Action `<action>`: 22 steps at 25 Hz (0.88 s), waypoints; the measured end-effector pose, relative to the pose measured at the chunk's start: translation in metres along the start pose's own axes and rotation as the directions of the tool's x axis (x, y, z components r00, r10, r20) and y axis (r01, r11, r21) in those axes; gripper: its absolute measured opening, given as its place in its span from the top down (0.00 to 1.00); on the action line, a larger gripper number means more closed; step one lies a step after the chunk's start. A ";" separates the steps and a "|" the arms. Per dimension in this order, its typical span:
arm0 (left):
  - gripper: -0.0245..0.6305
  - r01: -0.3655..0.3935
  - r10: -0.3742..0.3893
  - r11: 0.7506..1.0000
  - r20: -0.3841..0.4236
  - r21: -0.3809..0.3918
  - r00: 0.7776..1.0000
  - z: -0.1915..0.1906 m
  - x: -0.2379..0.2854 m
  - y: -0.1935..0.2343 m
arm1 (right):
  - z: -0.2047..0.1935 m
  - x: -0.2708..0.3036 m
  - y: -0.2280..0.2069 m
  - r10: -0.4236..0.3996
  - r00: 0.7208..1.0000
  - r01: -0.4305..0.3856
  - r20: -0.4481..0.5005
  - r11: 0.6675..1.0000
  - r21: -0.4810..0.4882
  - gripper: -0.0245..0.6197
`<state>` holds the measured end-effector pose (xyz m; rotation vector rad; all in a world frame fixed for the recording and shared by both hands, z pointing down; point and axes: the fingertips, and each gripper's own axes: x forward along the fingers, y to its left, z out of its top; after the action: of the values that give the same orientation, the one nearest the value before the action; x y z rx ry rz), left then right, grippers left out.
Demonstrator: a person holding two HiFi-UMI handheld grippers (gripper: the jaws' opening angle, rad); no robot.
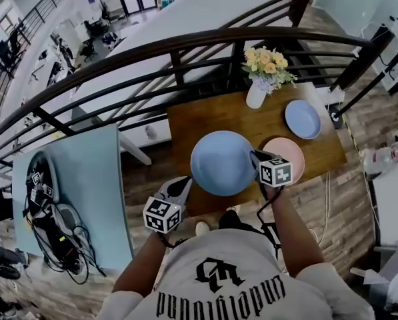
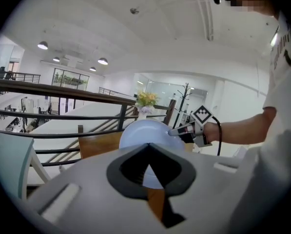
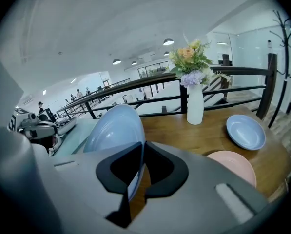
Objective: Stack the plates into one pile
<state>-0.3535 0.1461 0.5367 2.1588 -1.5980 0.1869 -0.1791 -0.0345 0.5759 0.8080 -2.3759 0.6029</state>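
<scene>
1 large blue plate held tilted over the table
Fingers of the right gripper clamp its rim; those of the left gripper meet, empty.

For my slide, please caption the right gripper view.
Right gripper holds the large blue plate by its rim over the table.

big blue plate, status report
Right tool shut on big blue plate, held tilted. Left tool shut, empty. Pink plate, small blue plate on table, path clear.
</scene>
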 end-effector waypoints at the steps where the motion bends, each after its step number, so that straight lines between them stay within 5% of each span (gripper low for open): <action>1: 0.89 0.004 -0.004 1.000 0.003 0.007 1.000 0.001 -0.006 -0.002 | -0.002 -0.008 0.002 -0.009 1.000 0.009 0.007 1.000 0.004 0.93; 13: 0.89 0.100 -0.100 0.992 0.004 0.079 0.995 0.004 -0.031 -0.029 | -0.018 -0.068 0.023 -0.072 0.993 0.064 0.090 0.994 0.091 0.93; 22: 0.89 0.186 -0.184 0.974 -0.028 0.128 0.983 0.006 -0.013 -0.064 | -0.040 -0.115 -0.007 -0.155 0.981 0.136 0.119 0.979 0.154 0.93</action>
<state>-0.2991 0.1695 0.5095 2.3844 -1.4009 0.2550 -0.0835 0.0302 0.5353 1.1065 -2.3826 0.6871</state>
